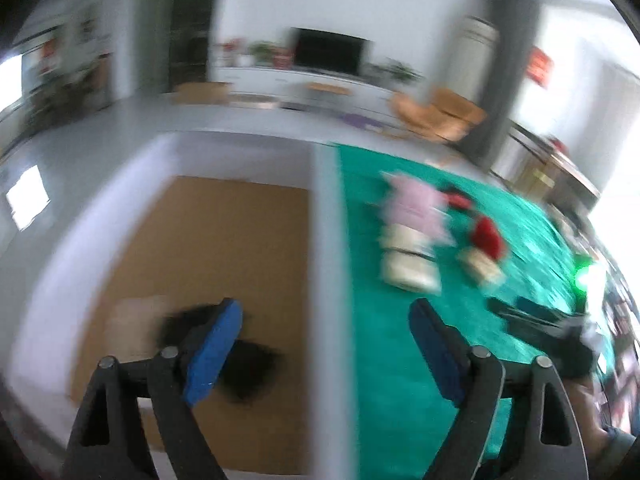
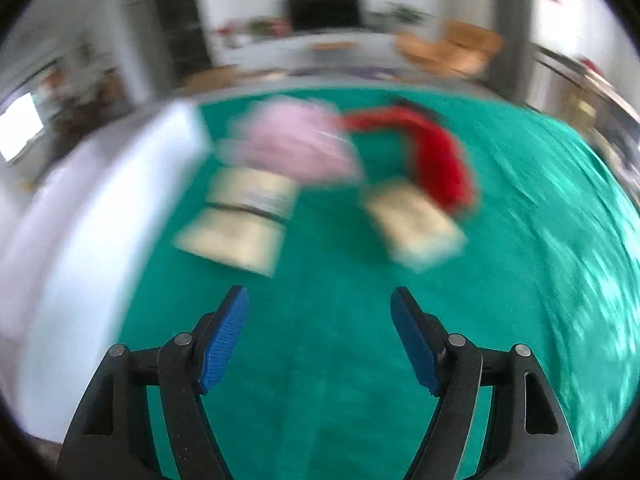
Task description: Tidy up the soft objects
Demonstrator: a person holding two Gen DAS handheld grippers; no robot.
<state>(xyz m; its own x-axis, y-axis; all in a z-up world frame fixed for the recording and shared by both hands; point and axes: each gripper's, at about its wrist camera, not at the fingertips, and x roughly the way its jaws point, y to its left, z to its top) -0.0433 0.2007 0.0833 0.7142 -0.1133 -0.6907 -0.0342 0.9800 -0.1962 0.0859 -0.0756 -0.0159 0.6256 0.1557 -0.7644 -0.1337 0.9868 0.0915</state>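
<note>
Both views are motion-blurred, so fine detail can't be read

The left claw (image 1: 326,340) is spread wide w/ nothing between its blue pads. It hangs over the near wall of a white box (image 1: 324,216), one finger over the brown cardboard floor inside, the other over the green cloth (image 1: 384,360) covering the table. A dark fuzzy item (image 1: 240,364) lies on the box floor just behind the left finger, apart from the pads as far as can be told. Judging by that, the box is the collecting place and the fuzzy thing is prob. already sorted; wide jaws over it fit a release, though that's a guess

The right claw (image 2: 320,320) is also spread, empty, over bare green cloth, pointing at the unsorted pile. The pile sits on the cloth right of the box: a pink soft item (image 2: 296,144) at the back, a red soft item (image 2: 436,160) beside it, two cream pads (image 2: 244,216) in front of the pink one and touching or overlapping it, and a third cream pad (image 2: 416,224) just under the red one. They're clustered near the box wall, prob. so each trip is short

The right claw is seen from the left view too, low at the cloth's right side. Task looks early: one item boxed, several left
</note>
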